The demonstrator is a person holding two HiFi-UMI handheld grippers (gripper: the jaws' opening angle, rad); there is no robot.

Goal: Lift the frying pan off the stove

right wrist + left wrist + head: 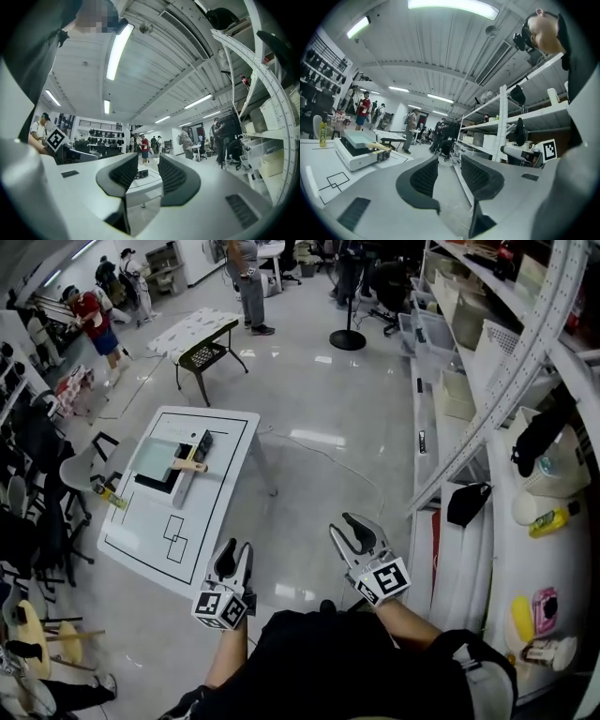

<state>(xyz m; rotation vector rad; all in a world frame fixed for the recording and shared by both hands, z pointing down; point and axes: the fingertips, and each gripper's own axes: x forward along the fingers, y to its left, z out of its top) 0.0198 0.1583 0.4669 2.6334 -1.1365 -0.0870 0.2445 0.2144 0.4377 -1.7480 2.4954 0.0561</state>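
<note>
A square grey-green frying pan (157,458) with a wooden handle (190,465) rests on a portable stove (192,482) on a white table (230,427), far ahead and to the left. My left gripper (235,554) hangs over the floor by the table's near corner, open and empty. My right gripper (345,526) is further right over the floor, also open and empty. The left gripper view has the pan (358,138) and the stove (355,158) well off to the left of the gripper (449,159). In the right gripper view the table (140,183) lies beyond the gripper (147,159).
A yellow bottle (108,493) stands at the table's left edge. Tall shelving (487,427) with boxes and bottles runs along the right. Chairs (80,470) crowd the left side. A second table (202,334) and several people stand further back.
</note>
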